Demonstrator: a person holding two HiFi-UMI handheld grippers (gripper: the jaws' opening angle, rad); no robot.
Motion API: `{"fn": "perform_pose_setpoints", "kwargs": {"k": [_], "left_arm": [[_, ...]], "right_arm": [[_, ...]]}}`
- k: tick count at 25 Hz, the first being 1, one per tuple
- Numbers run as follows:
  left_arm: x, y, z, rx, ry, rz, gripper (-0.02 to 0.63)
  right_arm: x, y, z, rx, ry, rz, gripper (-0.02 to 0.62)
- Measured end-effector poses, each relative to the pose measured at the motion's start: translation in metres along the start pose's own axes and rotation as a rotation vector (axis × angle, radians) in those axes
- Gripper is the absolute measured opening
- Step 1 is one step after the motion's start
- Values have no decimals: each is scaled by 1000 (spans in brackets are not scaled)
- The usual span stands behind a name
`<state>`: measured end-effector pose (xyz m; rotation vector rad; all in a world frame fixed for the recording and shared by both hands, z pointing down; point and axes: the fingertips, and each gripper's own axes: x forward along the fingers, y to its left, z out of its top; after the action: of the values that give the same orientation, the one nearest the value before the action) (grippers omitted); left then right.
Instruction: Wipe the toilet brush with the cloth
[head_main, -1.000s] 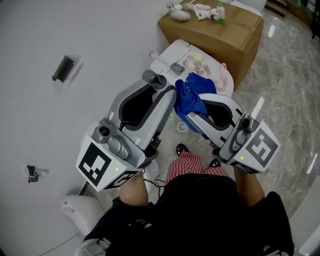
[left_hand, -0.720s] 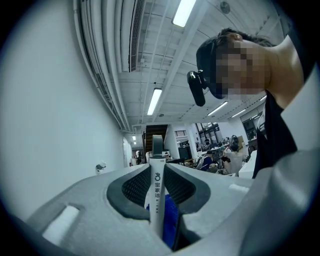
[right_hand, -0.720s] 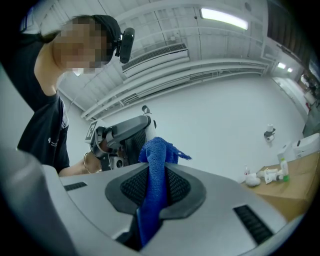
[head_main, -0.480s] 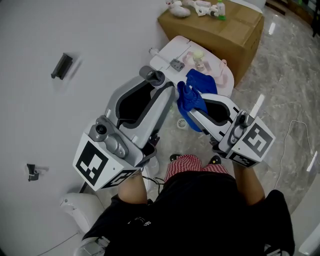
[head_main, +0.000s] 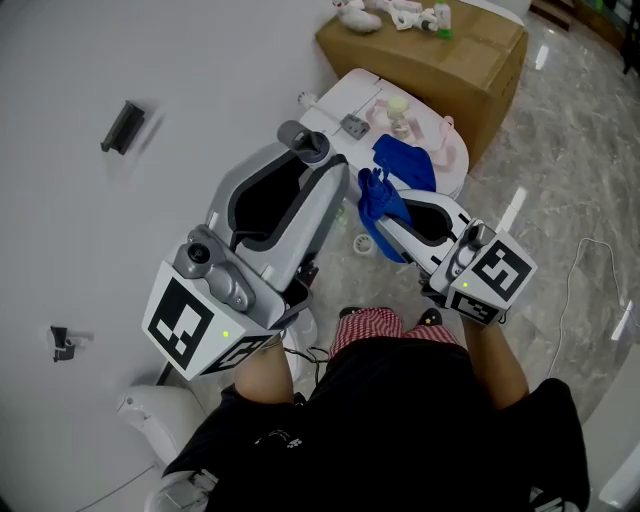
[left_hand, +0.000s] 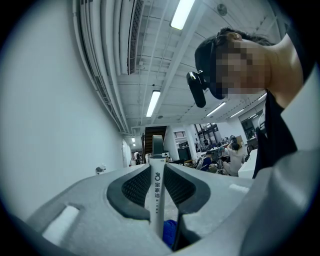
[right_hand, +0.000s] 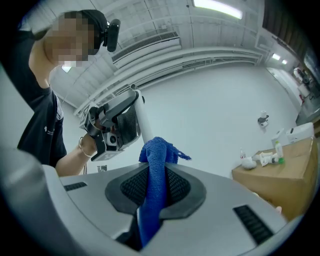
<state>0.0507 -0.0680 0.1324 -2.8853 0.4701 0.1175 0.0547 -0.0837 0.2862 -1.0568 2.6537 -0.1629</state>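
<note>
The toilet brush's white handle (left_hand: 156, 192) with its grey cap (head_main: 303, 140) stands upright between the pads of my left gripper (left_hand: 156, 172), which is shut on it. In the head view my left gripper (head_main: 318, 172) reaches toward the toilet. My right gripper (right_hand: 155, 172) is shut on a blue cloth (right_hand: 152, 165). The cloth's bunched top lies against the brush handle (right_hand: 141, 117). From the head view, the cloth (head_main: 380, 205) sits at the tips of the right gripper (head_main: 385, 218), just right of the left one. The brush head is hidden.
A white toilet (head_main: 345, 100) with a pink seat stands ahead by the wall. A cardboard box (head_main: 470, 60) with small toys on it stands behind the toilet. A black hook (head_main: 123, 127) is on the wall. A thin cable (head_main: 575, 290) lies on the marble floor.
My right gripper has sunk a little with the cloth, sliding down beside the brush handle. The left gripper and the handle have stayed in place.
</note>
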Motion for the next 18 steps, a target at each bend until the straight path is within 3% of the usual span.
{"fn": "perform_pose_setpoints", "kwargs": {"k": [18], "left_arm": [[-3,-5,15,20,-36,-11,89]], "right_arm": [[-3,-31,-69,81,152,-111,64]]}}
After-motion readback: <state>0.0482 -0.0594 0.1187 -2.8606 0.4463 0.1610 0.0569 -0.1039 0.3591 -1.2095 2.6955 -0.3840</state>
